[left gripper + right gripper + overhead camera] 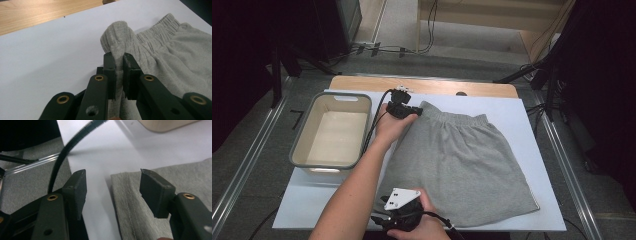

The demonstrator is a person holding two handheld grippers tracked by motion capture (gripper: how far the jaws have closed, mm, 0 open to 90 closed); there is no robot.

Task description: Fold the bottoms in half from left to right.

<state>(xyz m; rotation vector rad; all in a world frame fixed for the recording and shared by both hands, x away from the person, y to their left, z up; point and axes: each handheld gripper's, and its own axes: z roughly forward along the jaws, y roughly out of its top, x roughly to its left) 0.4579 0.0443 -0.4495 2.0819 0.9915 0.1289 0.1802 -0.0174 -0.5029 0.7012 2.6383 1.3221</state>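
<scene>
The grey shorts (462, 165) lay flat on the white table cover (522, 107), just right of the beige basin (334, 131), waistband toward the far edge and hems toward the person — long axis running near to far, slightly slanted. The left gripper (119, 58) had its jaws pinched on the waistband's left corner (117, 35), the cloth bunched up between them. The right gripper (113, 187) stood wide open and held nothing, its jaws straddling the near hem corner (125, 185). It looked like the gripping step before a fold or lift — next, the right jaws would need to lower and close on that hem.
</scene>
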